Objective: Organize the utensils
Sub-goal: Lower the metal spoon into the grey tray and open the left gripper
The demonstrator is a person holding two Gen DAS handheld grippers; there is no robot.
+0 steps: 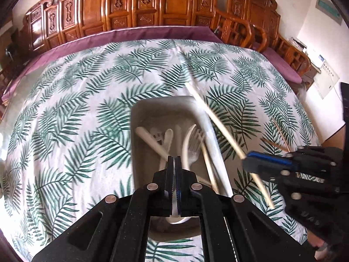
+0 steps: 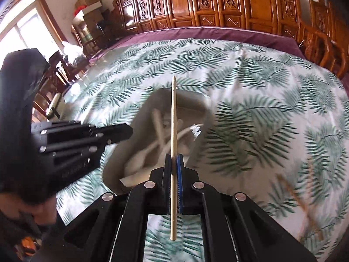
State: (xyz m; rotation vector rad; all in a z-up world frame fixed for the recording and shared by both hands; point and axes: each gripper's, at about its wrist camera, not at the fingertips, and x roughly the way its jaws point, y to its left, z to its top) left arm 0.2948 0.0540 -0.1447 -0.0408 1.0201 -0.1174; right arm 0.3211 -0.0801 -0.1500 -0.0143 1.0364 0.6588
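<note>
Holding a pale chopstick (image 2: 173, 131) in your right tongs (image 2: 174, 156), you are pinching it between the two closed pads, so that the pointed end is sticking out well ahead of the tips and the blunt end is trailing back under the tongs. In the left camera's view that same chopstick (image 1: 218, 122) is slanting above the right rim of the tray (image 1: 139, 109), and your right tongs (image 1: 247, 163) are sitting just off that rim.

Your left tongs (image 1: 174, 159) are hanging closed above the near end of the tray, their pads pressed together; a white spoon bowl (image 1: 177, 219) is showing just beneath them, but you cannot tell from these views whether they are gripping it.

Ahead of your left tongs, the tray is holding a clear plastic fork (image 1: 195, 142), pale spoons (image 1: 168, 137) and another chopstick (image 1: 209, 166), all lying crossed. To the right of your right tongs, thin brown sticks (image 1: 281, 135) are lying on the leaf-print tablecloth (image 1: 76, 120). Beyond the table, carved wooden chairs (image 1: 139, 2) are standing in a row.
</note>
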